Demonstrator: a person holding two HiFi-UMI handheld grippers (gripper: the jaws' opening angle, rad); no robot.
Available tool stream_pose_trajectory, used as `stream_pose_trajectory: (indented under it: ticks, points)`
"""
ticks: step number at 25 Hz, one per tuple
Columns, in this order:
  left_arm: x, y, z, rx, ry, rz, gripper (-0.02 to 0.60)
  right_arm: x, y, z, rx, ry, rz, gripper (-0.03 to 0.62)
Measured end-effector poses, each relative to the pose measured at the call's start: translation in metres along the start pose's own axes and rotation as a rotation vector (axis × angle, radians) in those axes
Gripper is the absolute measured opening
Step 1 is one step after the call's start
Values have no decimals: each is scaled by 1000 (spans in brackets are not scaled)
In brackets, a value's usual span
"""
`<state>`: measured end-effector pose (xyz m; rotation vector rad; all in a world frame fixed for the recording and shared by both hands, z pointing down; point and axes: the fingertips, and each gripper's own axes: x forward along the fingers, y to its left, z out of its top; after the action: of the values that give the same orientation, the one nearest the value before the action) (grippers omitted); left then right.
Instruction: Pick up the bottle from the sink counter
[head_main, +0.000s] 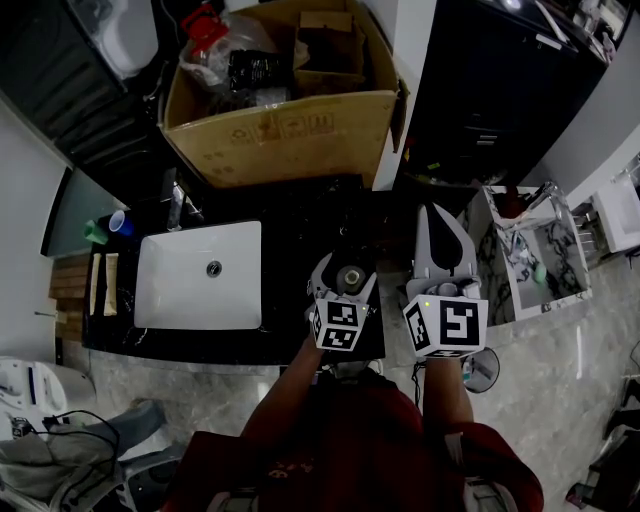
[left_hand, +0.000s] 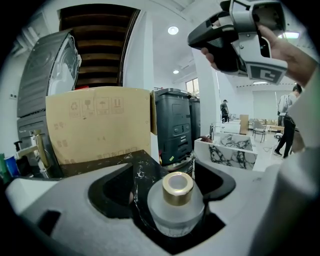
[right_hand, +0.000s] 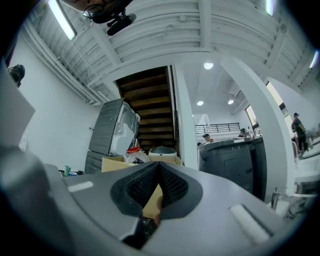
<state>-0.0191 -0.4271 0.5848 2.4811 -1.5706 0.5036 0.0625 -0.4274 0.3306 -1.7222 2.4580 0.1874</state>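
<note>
A small frosted-glass bottle (head_main: 350, 277) with a gold cap stands upright on the black marble counter (head_main: 290, 240), right of the sink. My left gripper (head_main: 347, 268) reaches around it from the front edge. In the left gripper view the bottle (left_hand: 176, 202) sits between the wide-spread jaws of the left gripper (left_hand: 165, 182), dark gaps showing on both sides, so the pads do not press it. My right gripper (head_main: 433, 215) hovers to the right, off the counter's end, held higher. Its jaws meet at the tip with nothing between them (right_hand: 159, 167).
A white rectangular sink (head_main: 200, 275) with a faucet (head_main: 175, 200) lies to the left, and cups (head_main: 105, 228) stand at its far corner. A big open cardboard box (head_main: 280, 130) stands behind the counter. A marble-patterned bin (head_main: 530, 250) is on the right, a dark wheeled bin (left_hand: 175, 120) ahead.
</note>
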Motion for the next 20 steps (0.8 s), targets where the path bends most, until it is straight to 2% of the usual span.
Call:
stream_pose_trajectory:
  ticks: [20]
  points:
    - [0,-6,-2,-13,-3,-19,394,-1,1,0,-2,1,-1,2]
